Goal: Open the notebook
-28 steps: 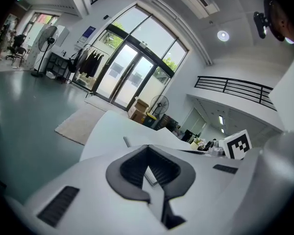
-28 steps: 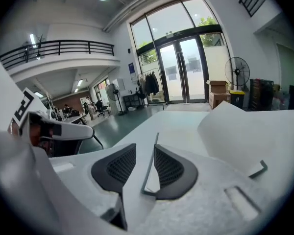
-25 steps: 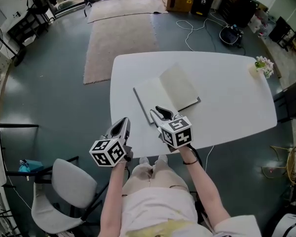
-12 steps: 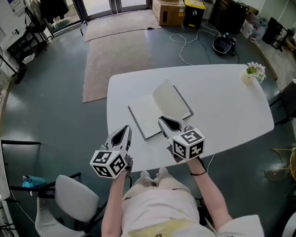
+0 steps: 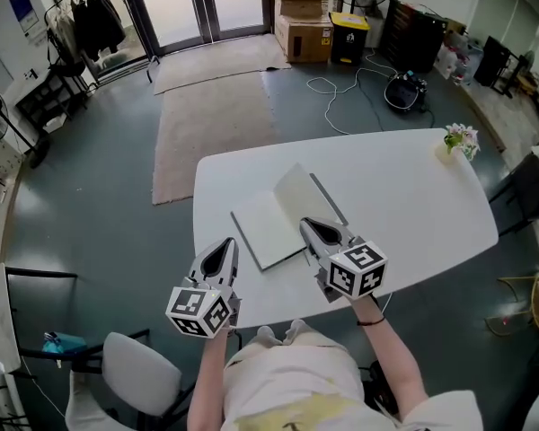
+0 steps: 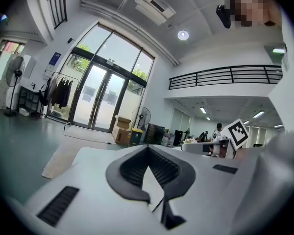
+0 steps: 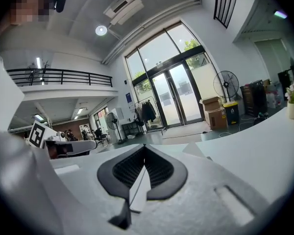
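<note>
Since neither tool touches it, the notebook [image 5: 274, 218] lies open and unheld in the middle of the white surface [image 5: 413, 205]. Its right-hand side looks not quite flat and, I judge, could flop back shut. The left hand-held gripper [image 5: 221, 248] hangs over the near edge, jaws together and empty. The right hand-held gripper [image 5: 311, 226] has just been closing its jaws on nothing. Flowers [image 5: 458, 139] stand at the far right corner. Beyond are a grey floor [image 5: 90, 205], a rug [image 5: 211, 119], cardboard boxes [image 5: 301, 12], cables [image 5: 341, 83] and glass doors [image 5: 207, 3].
</note>
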Tool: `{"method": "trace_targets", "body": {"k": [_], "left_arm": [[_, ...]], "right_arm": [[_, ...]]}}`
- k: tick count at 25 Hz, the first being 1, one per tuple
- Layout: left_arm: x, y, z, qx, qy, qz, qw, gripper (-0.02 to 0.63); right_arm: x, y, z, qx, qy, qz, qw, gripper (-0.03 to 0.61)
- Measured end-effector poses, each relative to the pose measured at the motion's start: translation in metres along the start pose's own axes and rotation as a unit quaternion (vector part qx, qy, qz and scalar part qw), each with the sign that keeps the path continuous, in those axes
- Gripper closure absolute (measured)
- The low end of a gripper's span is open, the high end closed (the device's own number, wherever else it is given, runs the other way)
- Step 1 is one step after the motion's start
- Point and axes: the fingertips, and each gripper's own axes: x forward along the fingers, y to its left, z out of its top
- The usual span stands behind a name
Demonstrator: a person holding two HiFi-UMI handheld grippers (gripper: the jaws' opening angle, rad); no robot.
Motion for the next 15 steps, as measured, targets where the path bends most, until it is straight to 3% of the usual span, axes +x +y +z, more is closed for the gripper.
{"method": "trace_targets", "body": {"k": [15], "left_arm": [[-0.001, 0.001, 0.015, 0.025, -0.031, 0.035, 0.9986, 0.614]], "right_arm": [[-0.028, -0.026, 0.023, 0.016, -0.062, -0.013, 0.998, 0.572]]}}
